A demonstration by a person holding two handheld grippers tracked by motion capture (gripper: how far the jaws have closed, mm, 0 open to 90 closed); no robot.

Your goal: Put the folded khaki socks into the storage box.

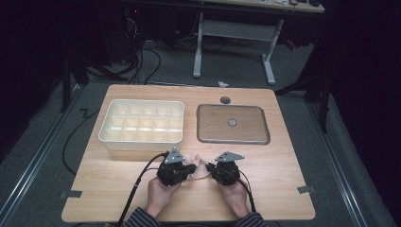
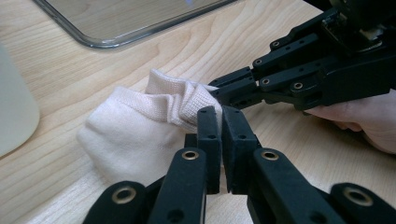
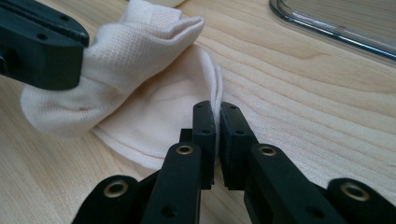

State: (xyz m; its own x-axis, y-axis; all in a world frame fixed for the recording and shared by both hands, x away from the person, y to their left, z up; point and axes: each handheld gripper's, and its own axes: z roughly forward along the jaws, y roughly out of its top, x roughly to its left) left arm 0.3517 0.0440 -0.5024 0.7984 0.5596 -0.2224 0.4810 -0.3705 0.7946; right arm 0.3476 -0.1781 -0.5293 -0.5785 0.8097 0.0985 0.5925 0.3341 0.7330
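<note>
Lighting's pretty uneven from up high: the desk (image 1: 265, 189) is lit okay from above, but the room around it drops off to near black. That shot is soft and a bit grainy too. From my claw cams it's way brighter, with even light and soft shadows. The tray (image 2: 116, 39) rim catches some glare, and my own jaws up close go slightly blurry.

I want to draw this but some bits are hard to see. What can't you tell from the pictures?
- High view: the sock is mostly hidden between the left gripper and right gripper.
- Left gripper view: the sock's cuff end is covered by jaws.
- Gripper views: the tray is cut off by the top edge.
- High view: the organizer's compartments are too small to check.
</note>
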